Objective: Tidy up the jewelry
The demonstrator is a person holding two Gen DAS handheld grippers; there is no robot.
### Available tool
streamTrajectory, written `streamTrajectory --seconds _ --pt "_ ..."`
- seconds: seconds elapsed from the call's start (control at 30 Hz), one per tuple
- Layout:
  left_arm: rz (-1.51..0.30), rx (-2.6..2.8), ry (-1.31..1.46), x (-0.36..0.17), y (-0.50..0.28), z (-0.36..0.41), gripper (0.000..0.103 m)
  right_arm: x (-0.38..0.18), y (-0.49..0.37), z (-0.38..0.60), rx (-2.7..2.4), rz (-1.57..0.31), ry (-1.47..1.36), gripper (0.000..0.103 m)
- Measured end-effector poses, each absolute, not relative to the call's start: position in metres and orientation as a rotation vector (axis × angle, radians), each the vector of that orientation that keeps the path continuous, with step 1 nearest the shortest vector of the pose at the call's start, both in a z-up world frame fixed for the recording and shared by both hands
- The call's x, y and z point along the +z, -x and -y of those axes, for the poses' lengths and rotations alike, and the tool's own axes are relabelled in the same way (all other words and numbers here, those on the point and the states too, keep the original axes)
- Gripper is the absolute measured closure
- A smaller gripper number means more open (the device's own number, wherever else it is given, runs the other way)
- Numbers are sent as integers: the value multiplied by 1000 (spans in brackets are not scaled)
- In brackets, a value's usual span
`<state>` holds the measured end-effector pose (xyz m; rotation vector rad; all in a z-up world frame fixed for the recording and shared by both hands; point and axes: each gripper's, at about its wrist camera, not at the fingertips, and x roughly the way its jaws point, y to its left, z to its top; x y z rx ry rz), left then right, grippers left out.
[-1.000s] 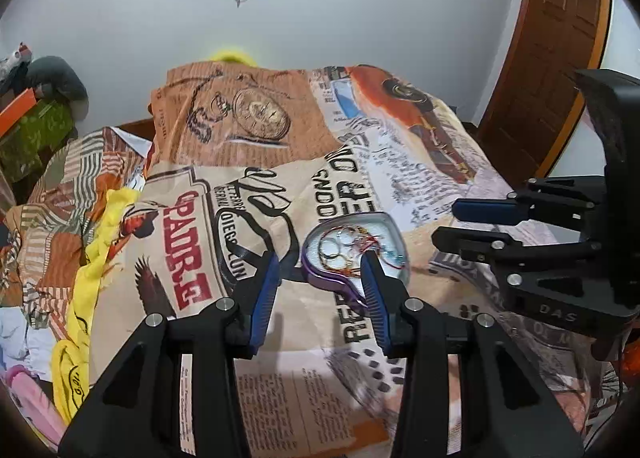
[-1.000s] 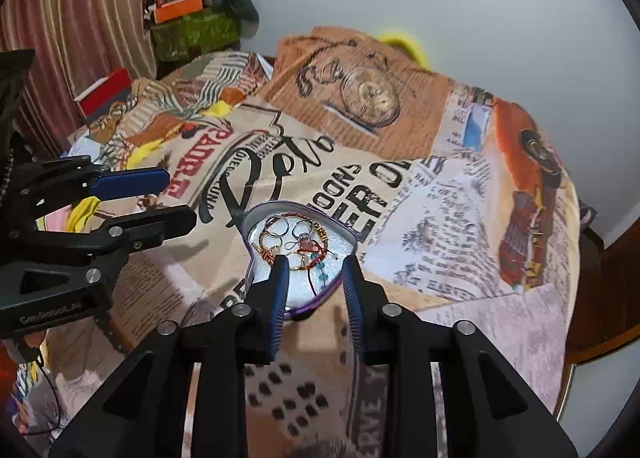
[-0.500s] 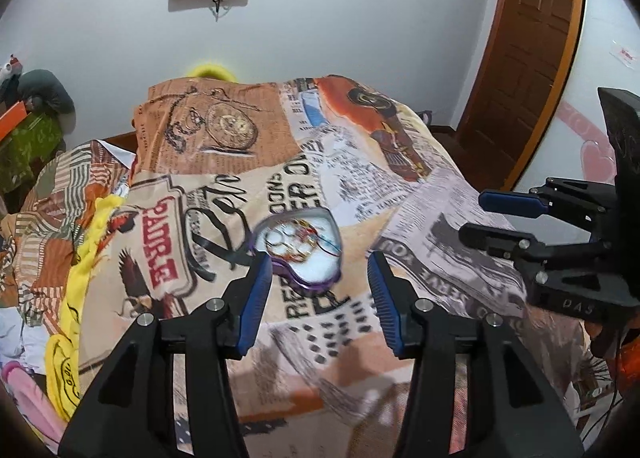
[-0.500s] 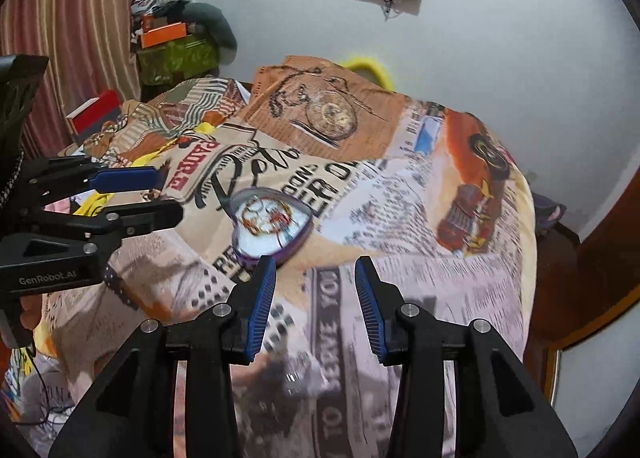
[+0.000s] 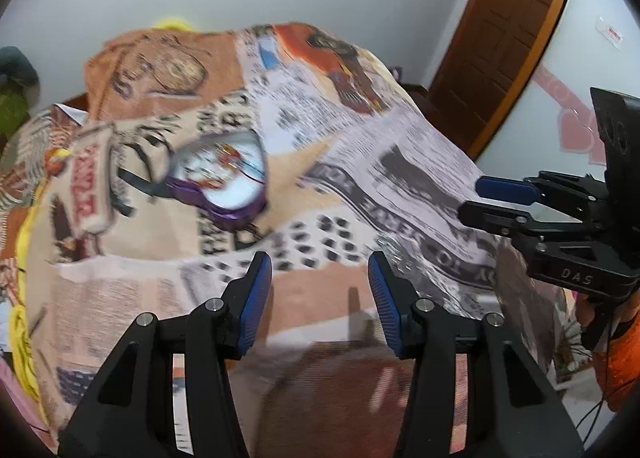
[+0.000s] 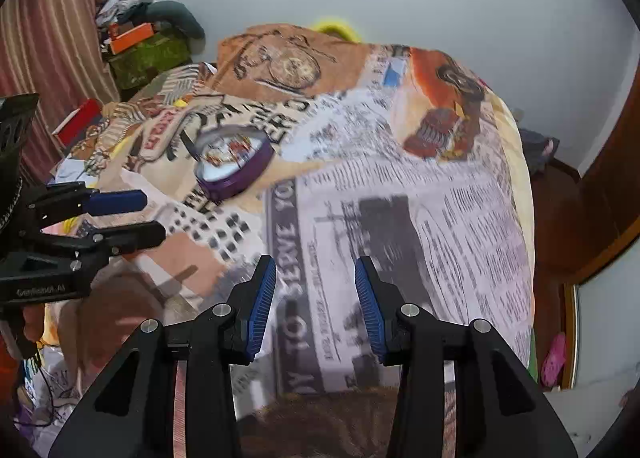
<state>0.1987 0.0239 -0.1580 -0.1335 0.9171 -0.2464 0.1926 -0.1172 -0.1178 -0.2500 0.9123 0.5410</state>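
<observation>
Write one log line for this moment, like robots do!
left gripper: open, empty | right gripper: open, empty | heart-shaped jewelry tin: on bedspread, ahead of both

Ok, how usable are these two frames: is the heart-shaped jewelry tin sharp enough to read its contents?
Left wrist view: heavy motion smear over the blanket and heart-shaped tin, contents unreadable; the left gripper itself is crisp. Right wrist view: tin also smeared, though the blanket print on the right is partly legible; right gripper sharp. Both show fisheye bending and dark corners.
</observation>
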Motion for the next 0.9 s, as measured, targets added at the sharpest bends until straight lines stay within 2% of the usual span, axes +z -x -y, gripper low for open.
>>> streamTrajectory --seconds 0.3,0.37,0.43,0.63,0.9 --pt "-927 -318 60 -170 -207 24 56 -135 -194 140 524 -958 182 65" --pt "-935 -327 49 -173 -211 30 64 -138 -195 142 524 -964 178 65" --pt "-946 -336 50 -177 -214 33 77 -140 -194 142 526 -966 182 65" --pt "-963 -364 91 -186 -220 33 102 -143 -191 140 541 -965 194 65" --pt "-917 -339 130 -178 -210 13 102 -138 -191 125 581 -947 218 65"
